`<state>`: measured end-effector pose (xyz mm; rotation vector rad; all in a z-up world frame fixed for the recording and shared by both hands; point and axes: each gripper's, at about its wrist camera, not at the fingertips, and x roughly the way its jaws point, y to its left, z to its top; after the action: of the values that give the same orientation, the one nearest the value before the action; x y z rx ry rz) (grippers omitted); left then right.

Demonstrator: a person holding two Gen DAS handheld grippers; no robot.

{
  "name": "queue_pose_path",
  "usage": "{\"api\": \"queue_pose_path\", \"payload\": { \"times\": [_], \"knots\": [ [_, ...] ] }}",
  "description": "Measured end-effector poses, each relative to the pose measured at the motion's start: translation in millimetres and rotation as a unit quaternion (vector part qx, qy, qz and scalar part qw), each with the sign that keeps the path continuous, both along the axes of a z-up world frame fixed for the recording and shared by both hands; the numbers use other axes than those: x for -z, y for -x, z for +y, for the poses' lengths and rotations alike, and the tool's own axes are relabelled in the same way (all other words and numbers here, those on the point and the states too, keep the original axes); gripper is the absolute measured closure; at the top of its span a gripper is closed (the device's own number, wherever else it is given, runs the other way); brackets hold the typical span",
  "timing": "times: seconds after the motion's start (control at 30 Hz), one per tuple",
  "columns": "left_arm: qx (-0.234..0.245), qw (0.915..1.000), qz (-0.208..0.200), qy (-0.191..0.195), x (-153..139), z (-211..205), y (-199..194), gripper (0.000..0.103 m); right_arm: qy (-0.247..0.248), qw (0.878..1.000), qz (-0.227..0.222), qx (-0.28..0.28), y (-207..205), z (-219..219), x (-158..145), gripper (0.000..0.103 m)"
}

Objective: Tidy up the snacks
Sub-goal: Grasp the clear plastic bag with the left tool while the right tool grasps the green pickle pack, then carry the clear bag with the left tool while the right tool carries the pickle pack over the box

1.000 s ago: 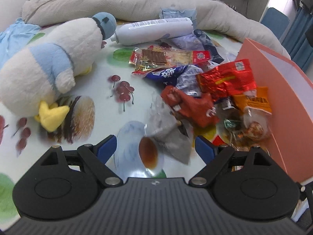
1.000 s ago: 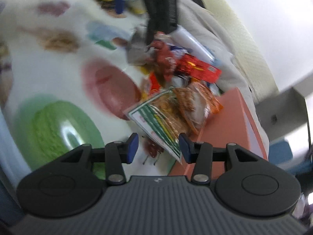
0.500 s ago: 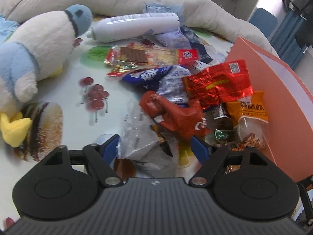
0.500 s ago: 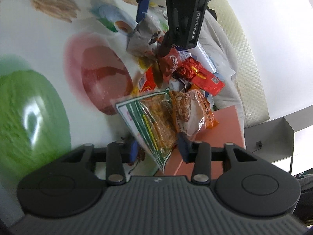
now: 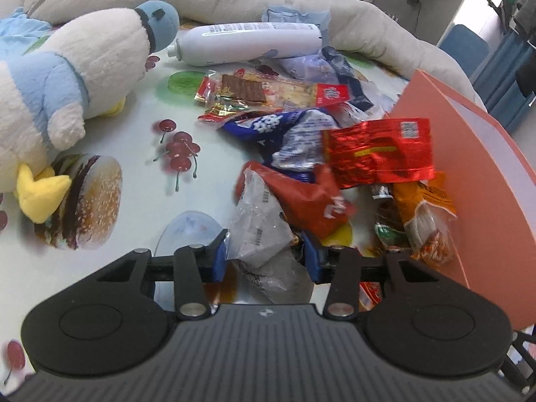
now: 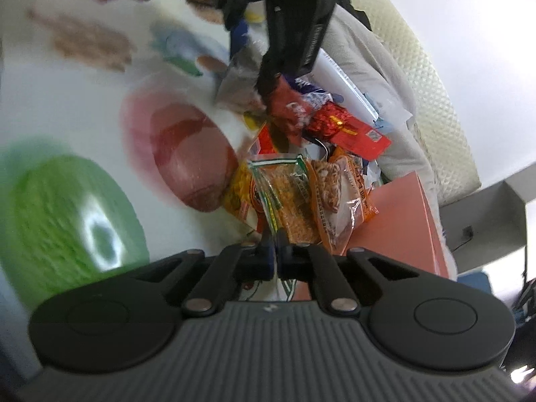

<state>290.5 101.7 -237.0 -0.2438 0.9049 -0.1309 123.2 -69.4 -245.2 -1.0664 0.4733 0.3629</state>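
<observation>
The left gripper [image 5: 266, 256] is closing its blue pads on a crumpled clear plastic snack bag [image 5: 263, 231] lying between them. The right gripper [image 6: 275, 251] is pinched tight on the edge of a green-striped clear packet of orange crackers [image 6: 289, 207]. The heap of foil snack wrappers [image 5: 335, 154] lies on a glossy food-printed tablecloth [image 5: 140, 181], with an orange cardboard box [image 5: 475, 181] at three o'clock, a white plush penguin [image 5: 67, 77] at ten and a white bottle [image 5: 248, 43] at twelve.
</observation>
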Motion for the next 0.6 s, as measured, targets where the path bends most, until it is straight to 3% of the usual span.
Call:
{"api": "queue_pose_path", "payload": {
  "times": [0.23, 0.6],
  "knots": [
    [-0.005, 0.9999, -0.007, 0.007, -15, -3, 32, 0.053, -0.08, 0.996, 0.032, 0.023, 10, -5, -24, 0.1],
    [-0.027, 0.9991, -0.019, 0.028, -41, -6, 88, 0.053, -0.203, 0.972, 0.083, 0.079, 23, -26, -53, 0.1]
  ]
}}
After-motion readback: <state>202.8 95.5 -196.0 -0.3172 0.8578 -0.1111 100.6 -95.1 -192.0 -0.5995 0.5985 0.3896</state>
